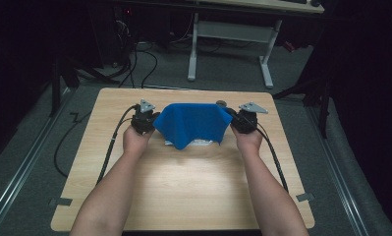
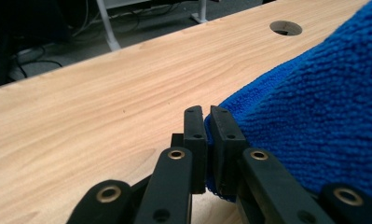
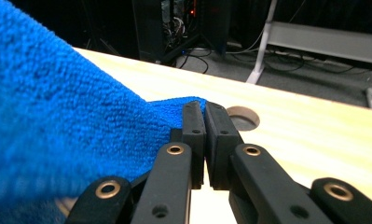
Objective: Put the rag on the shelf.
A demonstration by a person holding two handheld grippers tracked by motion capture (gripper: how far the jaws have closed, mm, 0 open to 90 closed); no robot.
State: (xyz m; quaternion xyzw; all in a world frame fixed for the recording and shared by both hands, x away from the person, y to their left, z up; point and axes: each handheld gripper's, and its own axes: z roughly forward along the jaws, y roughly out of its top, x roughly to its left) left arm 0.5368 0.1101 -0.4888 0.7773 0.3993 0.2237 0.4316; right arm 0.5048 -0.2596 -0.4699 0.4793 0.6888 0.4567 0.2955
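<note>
Blue cloth (image 1: 193, 124), fuzzy microfibre, sagging betw. L tongs (image 2: 206, 135) & R tongs (image 3: 203, 135); both clenched on corners

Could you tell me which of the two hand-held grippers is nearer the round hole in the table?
The right hand-held gripper: the hole lies just beyond the cloth's right end, far from the left hand-held gripper.
</note>
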